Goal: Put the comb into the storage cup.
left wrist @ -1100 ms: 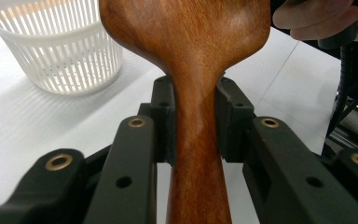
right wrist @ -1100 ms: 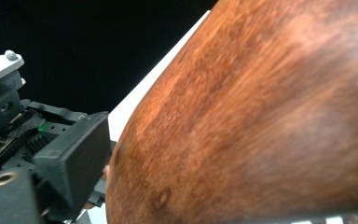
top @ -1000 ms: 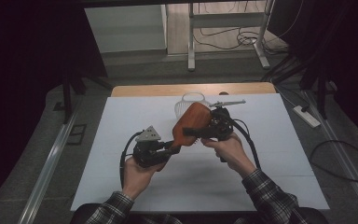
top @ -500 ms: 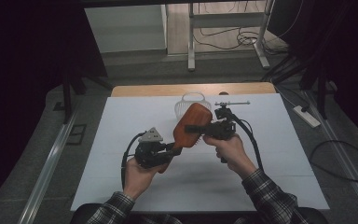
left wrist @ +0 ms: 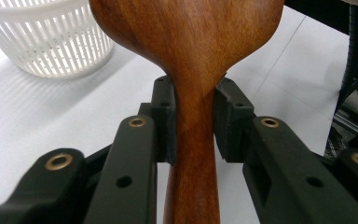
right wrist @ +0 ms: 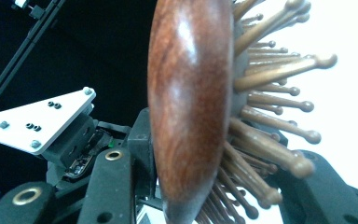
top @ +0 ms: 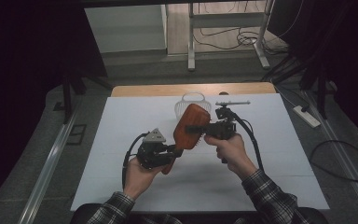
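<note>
Hairbrush hangs mid-frame above the desk, left gripper clamped on its handle, right gripper just closing across the head. Those wooden bristles give uneven footing, so one pad could skid and twist the brush loose.

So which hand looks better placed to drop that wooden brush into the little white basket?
Probably the right. Its claw has just closed across the hairbrush head, nearest the basket. The left claw clamps the handle neck, farther back.
</note>
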A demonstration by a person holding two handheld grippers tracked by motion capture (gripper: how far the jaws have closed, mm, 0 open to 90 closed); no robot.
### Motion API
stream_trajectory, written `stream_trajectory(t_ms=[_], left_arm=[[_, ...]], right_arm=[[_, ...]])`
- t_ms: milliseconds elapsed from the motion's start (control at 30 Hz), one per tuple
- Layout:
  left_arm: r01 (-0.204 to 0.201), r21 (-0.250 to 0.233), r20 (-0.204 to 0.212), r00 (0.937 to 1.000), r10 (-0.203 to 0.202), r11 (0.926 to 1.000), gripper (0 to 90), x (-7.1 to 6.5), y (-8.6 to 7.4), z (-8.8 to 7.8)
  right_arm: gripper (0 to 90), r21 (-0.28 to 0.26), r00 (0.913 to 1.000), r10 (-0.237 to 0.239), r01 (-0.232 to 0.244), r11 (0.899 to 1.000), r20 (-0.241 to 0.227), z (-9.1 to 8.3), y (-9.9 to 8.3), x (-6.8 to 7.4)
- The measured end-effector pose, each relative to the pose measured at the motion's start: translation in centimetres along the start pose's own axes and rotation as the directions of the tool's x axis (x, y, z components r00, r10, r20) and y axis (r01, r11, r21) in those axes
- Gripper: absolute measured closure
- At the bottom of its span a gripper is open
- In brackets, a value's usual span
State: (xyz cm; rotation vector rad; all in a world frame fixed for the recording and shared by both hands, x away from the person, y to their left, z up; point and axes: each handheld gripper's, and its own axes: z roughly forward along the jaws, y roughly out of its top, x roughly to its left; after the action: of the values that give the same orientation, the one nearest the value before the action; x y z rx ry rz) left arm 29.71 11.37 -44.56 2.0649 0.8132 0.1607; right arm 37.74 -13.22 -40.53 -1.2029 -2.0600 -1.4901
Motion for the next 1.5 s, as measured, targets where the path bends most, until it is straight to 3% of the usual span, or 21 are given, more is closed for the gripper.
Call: stream_trajectory(t_ms=[133, 533, 600, 633, 800, 1067, 1233, 1500], left_arm=[[-0.007, 0.007, 0.002, 1.0000, 0.007, 0.9999, 68.5, 0.0, 0.0, 0.0], [-0.007, 0.031, -0.022, 0.9997, 0.007, 0.9995, 33.8, 0.3, -0.1, 0.1], [-0.011, 0.019, -0.009, 0.9999, 0.011, 0.9998, 32.9, 0.5, -0.3, 0.0], [-0.008, 0.020, -0.011, 0.9999, 0.009, 0.9998, 27.1, 0.5, -0.3, -0.1], [-0.003, 0.037, -0.020, 0.9998, 0.004, 0.9993, 16.6, 0.8, -0.6, 0.0], [0.018, 0.055, -0.018, 0.9997, -0.017, 0.9983, 8.9, 1.3, -1.4, -0.5], [0.050, 0.032, -0.009, 0.9987, -0.050, 0.9982, 5.2, 2.1, -1.9, -1.2], [0.077, 0.018, -0.041, 0.9962, -0.077, 0.9969, 0.0, 2.7, -2.9, -2.5]], right_arm=[[53.6, -0.008, 0.9999, -0.011, 0.011, 1.000, 0.007, 0.1, -0.1, 0.1], [53.6, -0.040, 0.9992, -0.026, 0.028, 0.999, 0.030, -0.6, 0.0, 0.1], [53.6, -0.041, 0.9992, -0.026, 0.027, 0.999, 0.031, -0.6, 0.0, 0.1], [53.6, -0.044, 0.9990, -0.026, 0.027, 0.999, 0.037, -0.7, 0.0, 0.1], [53.5, -0.046, 0.9982, -0.036, 0.038, 0.998, 0.048, -0.9, 0.1, 0.1], [53.5, -0.062, 0.9973, -0.042, 0.046, 0.997, 0.060, -1.3, 0.2, 0.1], [53.5, -0.067, 0.9966, -0.047, 0.052, 0.996, 0.067, -1.6, 0.3, 0.0], [53.5, -0.083, 0.9954, -0.049, 0.056, 0.995, 0.083, -2.1, 0.4, -0.2]])
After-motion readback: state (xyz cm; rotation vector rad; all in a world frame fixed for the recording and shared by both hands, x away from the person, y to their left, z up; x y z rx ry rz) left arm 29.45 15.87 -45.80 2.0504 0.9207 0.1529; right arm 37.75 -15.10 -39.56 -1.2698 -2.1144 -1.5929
